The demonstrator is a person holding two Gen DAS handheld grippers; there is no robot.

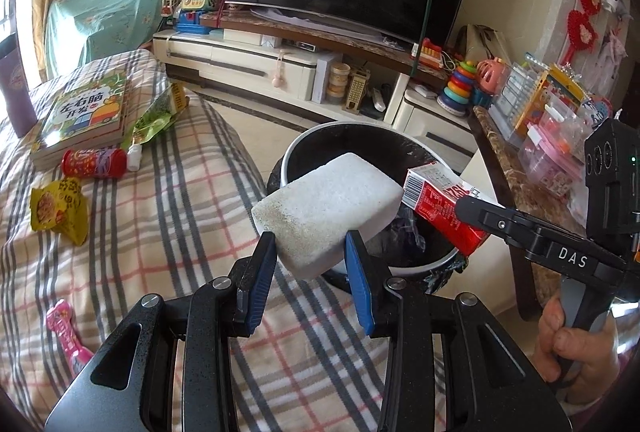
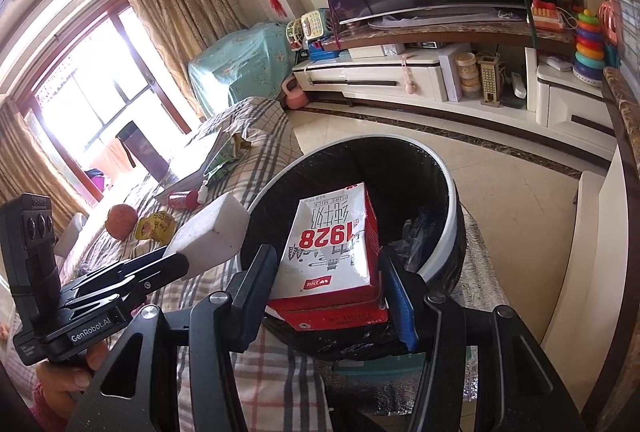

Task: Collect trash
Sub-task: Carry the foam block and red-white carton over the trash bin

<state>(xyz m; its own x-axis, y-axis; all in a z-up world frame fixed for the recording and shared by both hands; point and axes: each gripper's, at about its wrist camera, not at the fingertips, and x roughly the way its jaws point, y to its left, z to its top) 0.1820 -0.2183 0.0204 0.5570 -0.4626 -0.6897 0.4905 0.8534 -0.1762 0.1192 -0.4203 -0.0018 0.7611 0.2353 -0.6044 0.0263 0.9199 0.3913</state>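
Note:
My left gripper point(image 1: 311, 246) is shut on a white foam block point(image 1: 326, 208), held over the near rim of the black-lined trash bin point(image 1: 320, 140). My right gripper point(image 2: 328, 264) is shut on a red and white milk carton point(image 2: 332, 252), held over the bin's opening point(image 2: 440, 168). The carton point(image 1: 440, 204) and right gripper also show at the right of the left wrist view. The foam block point(image 2: 208, 232) and left gripper show at the left of the right wrist view.
On the plaid-covered table point(image 1: 160, 212) lie a yellow snack wrapper point(image 1: 60, 210), a red can point(image 1: 94, 163), a green snack bag point(image 1: 158, 114), books point(image 1: 86, 116) and a pink toy point(image 1: 66, 332). A marble-topped cabinet point(image 1: 516, 184) stands right of the bin.

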